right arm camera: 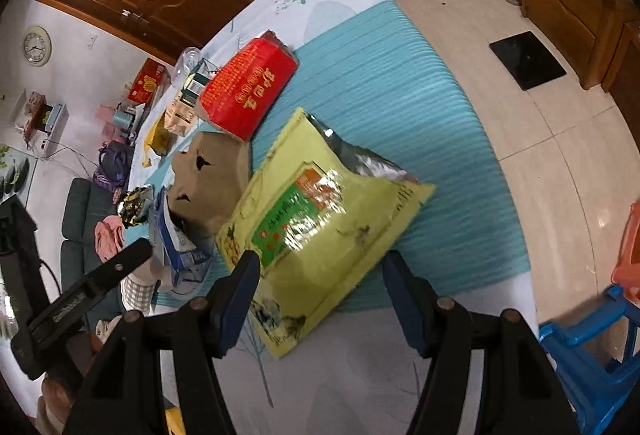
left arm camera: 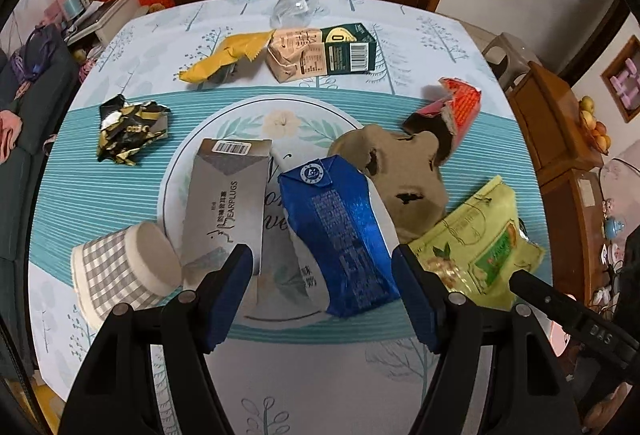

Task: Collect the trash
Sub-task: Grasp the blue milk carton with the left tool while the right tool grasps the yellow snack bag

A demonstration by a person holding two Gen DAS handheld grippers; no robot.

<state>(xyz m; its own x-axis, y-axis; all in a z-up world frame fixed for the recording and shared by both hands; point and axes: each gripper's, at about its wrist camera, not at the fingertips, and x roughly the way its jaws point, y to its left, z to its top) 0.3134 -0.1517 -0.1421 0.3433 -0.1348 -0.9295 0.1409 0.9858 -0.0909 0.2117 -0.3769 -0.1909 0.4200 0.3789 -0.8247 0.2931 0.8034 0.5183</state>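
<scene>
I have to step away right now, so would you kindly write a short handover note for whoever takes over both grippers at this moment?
Left gripper: open, empty, above the blue carton.
Right gripper: open, empty, above the yellow-green snack bag.
Trash on the table: grey earplugs box, checked paper cup, black-gold wrapper, yellow wrapper, beige pack, green carton, clear plastic bag, red box, brown cardboard piece.
Done: nothing visibly collected.
Left: every piece; no bin is in view.
</scene>
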